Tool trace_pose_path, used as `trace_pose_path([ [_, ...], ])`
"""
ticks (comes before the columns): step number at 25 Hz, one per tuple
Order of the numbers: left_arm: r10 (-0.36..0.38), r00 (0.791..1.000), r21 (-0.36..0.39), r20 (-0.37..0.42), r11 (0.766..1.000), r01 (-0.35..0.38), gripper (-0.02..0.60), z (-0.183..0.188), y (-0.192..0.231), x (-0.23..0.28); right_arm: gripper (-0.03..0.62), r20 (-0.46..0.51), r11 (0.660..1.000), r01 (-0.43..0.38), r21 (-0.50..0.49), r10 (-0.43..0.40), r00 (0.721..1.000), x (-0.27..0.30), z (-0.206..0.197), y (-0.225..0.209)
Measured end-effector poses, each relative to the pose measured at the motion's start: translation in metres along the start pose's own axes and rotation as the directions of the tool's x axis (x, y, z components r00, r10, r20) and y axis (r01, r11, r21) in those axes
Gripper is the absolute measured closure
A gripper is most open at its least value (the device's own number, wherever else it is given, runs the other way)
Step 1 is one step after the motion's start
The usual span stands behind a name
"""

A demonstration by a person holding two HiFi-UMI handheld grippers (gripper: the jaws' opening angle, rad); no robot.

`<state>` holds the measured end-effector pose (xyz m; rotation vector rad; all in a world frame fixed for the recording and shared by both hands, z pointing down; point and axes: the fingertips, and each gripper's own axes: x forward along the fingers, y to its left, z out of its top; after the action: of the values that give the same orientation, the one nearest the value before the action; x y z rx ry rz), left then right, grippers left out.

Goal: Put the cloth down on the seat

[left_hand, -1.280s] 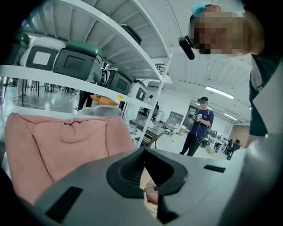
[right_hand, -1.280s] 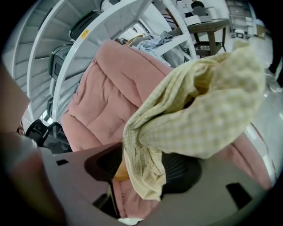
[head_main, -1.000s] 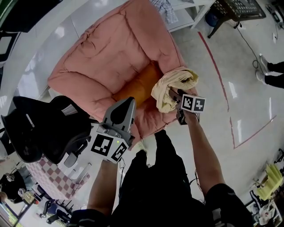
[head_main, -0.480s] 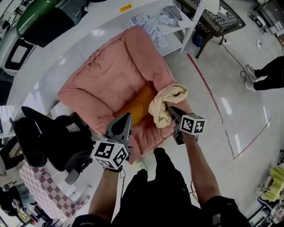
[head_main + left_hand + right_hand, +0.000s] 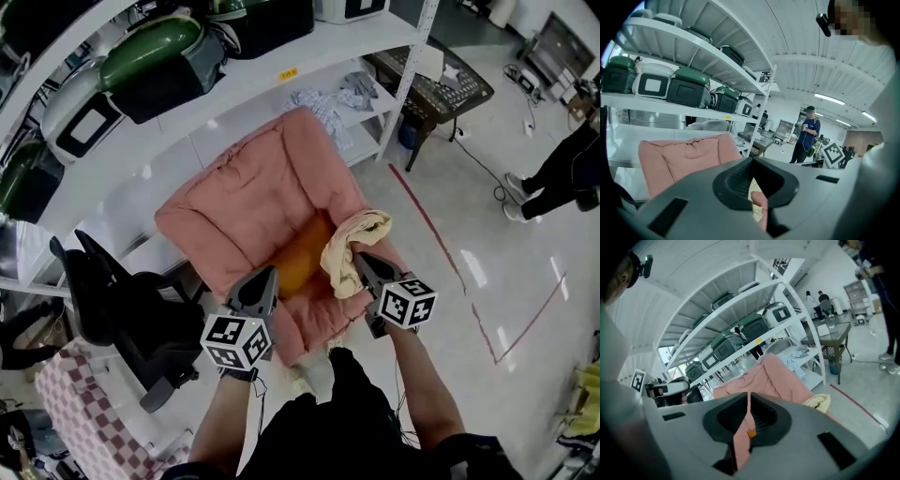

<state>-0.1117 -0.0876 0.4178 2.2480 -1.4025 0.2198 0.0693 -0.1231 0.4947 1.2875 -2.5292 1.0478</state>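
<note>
Cloth's down: the pale yellow crumpled cloth (image 5: pixel 353 248) sits bunched in a loose heap on the right-hand arm of the pink padded armchair (image 5: pixel 253 202), with its inner edge spilling toward the orange seat cushion (image 5: pixel 300 264). In the right gripper view it shows as a soft yellow lump (image 5: pixel 818 402), low and off to the right, apart from the jaws. The right gripper (image 5: pixel 360 262) sits just at the cloth's near edge, and its jaws have just been closing. They're drawn together now with nothing between them, only pink armchair showing through the slit. The left gripper (image 5: pixel 265 276) hovers over the armchair's front edge, jaws together too, empty. Room to move: open glossy floor on the right, out to a red tape line (image 5: pixel 433 225). A black office chair (image 5: pixel 122 309) crowds the left side, and a white shelf rack (image 5: pixel 309 66) backs the armchair. Against a second ago, the cloth lies in the same spot, but the right gripper, then right up against its folds, has lifted clear, and both grippers ride higher.
</note>
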Motion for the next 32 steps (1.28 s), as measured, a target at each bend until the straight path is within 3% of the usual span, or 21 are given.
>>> trace_pose_path([
  [12, 0.018, 0.993, 0.039, 0.113, 0.999, -0.022, 0.575, 0.051, -0.003, -0.100, 0.582, 0.173, 0.964, 0.012, -0.267, 0.035, 0.984, -0.066, 0.056, 0.123],
  [32, 0.027, 0.953, 0.114, 0.302, 0.991, -0.064, 0.575, 0.135, -0.013, -0.218, 0.589, 0.321, 0.899, 0.058, -0.434, 0.094, 0.942, -0.128, 0.114, 0.241],
])
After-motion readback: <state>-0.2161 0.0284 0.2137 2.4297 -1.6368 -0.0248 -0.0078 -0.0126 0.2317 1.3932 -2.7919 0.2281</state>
